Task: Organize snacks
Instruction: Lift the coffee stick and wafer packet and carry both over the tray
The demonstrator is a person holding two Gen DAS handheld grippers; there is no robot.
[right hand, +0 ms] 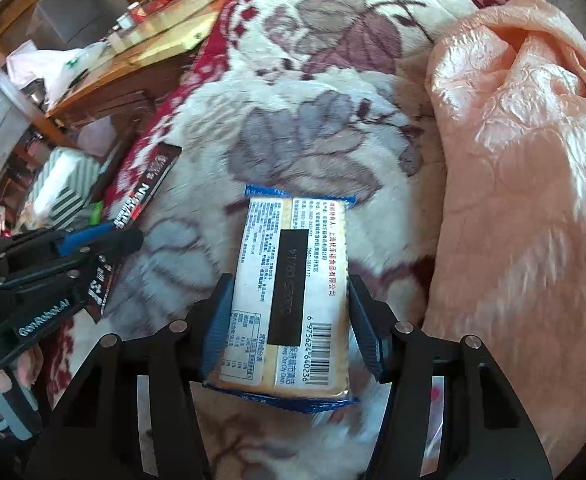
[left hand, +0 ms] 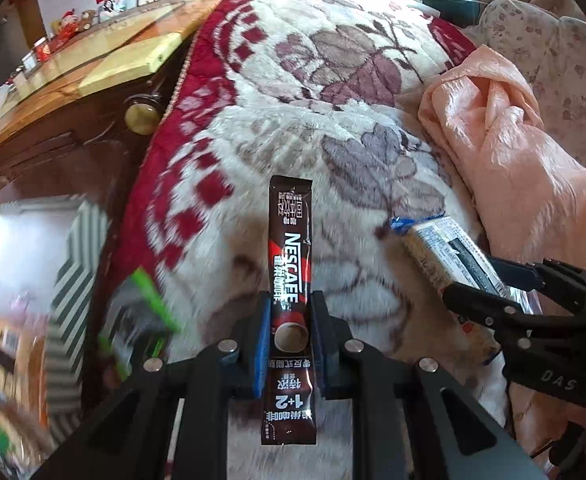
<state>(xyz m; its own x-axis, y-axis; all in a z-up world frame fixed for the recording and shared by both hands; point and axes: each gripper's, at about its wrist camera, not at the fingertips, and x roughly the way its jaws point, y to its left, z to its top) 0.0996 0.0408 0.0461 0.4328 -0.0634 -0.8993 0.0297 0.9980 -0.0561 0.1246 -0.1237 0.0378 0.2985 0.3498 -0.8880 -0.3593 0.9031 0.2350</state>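
My left gripper (left hand: pixel 291 304) is shut on a dark brown Nescafe coffee stick (left hand: pixel 290 248), held lengthwise above the fleece blanket. It also shows in the right wrist view (right hand: pixel 145 192), held by the left gripper (right hand: pixel 109 240). My right gripper (right hand: pixel 289 292) is shut on a biscuit packet (right hand: pixel 293 280) with a white label, barcode and blue ends, held above the blanket. In the left wrist view the packet (left hand: pixel 449 252) shows in the right gripper (left hand: pixel 489 284) at the right.
A white, red and purple floral blanket (left hand: pixel 333 80) covers the bed. A peach cloth (right hand: pixel 513 160) is bunched at the right. A striped green-and-white box (left hand: pixel 69 264) with snacks and a green packet (left hand: pixel 149 300) sit lower left. A wooden cabinet (left hand: pixel 73 80) stands at left.
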